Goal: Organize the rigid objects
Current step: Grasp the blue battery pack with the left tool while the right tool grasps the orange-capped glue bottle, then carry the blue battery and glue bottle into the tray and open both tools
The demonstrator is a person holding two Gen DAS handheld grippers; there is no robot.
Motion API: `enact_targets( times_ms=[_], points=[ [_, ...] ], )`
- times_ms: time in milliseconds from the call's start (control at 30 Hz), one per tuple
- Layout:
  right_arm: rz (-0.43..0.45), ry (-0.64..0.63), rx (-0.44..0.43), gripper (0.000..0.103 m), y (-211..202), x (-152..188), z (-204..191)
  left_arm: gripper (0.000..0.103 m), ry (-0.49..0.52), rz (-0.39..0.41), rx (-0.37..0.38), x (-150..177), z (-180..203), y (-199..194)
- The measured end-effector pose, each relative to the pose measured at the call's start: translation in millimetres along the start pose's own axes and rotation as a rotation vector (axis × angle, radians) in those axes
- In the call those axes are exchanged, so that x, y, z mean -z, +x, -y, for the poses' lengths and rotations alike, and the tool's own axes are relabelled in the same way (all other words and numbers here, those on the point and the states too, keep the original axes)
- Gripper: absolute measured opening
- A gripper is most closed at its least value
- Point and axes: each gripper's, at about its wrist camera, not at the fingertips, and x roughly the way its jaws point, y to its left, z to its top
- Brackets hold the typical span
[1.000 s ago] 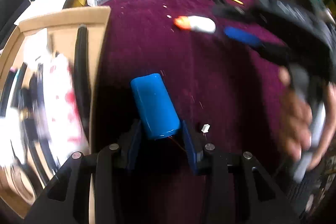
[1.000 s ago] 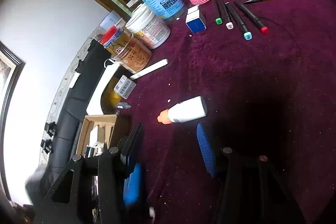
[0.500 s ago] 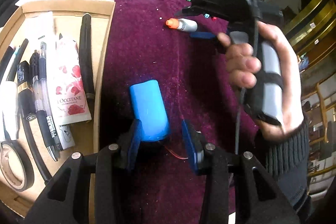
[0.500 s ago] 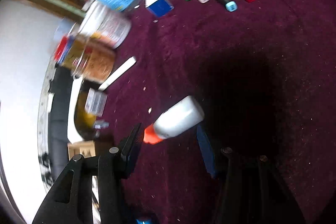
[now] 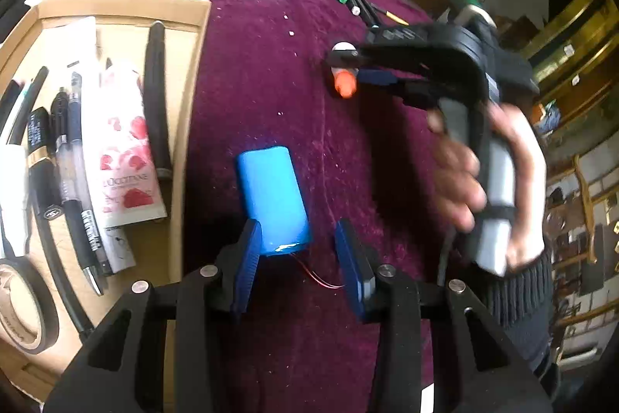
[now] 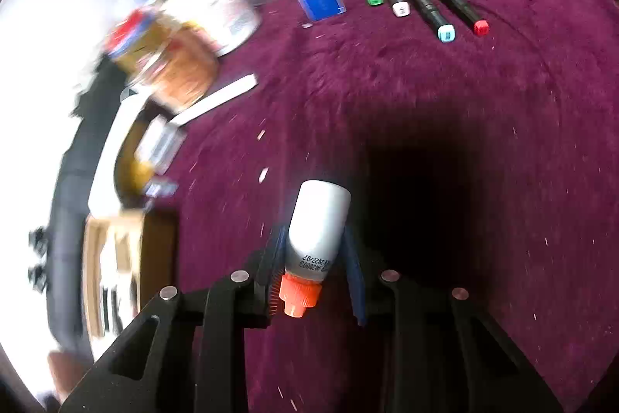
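right gripper (image 6: 313, 269): your pads sit tight on the white bottle (image 6: 319, 227), mid-counter | left gripper (image 5: 296, 258): spread wide around the blue cylinder (image 5: 272, 198), gripping nothing | lift level, carry to cardboard box (image 5: 193, 37) at counter's left edge.

Hand-cream tube (image 5: 120, 146) inside cardboard box (image 5: 116, 6): "L'OCCITANE". White orange-capped bottle (image 6: 315, 235): inverted code, partly legible, "2027/07". Other labels blurred, unreadable.
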Motion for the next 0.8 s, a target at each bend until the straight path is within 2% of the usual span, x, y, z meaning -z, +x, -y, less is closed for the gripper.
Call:
enact_targets(
  times_ms=[133, 267, 367, 567, 733, 800],
  points=[
    [0.003, -0.047, -0.063, 0.026, -2, 18, -2, 0.038, 0.025, 0.005, -0.08, -11, 10, 11],
    [0.046, -0.07, -0.083, 0.026, -12, 17, -9, 0.038, 0.111, -0.034, -0.252, -19, 25, 32],
    [0.049, -0.048, -0.075, 0.026, -15, 17, -5, 0.039, 0.17, -0.072, -0.326, -23, 35, 44],
    [0.065, -0.034, -0.093, 0.026, -22, 17, -4, 0.036, 0.229, -0.093, -0.326, -13, 37, 45],
    [0.071, -0.035, -0.114, 0.026, -27, 17, -5, 0.037, 0.242, -0.094, -0.272, -2, 42, 37],
    [0.068, -0.045, -0.116, 0.026, -27, 18, -8, 0.038, 0.266, -0.094, -0.308, 1, 46, 41]
  ],
)
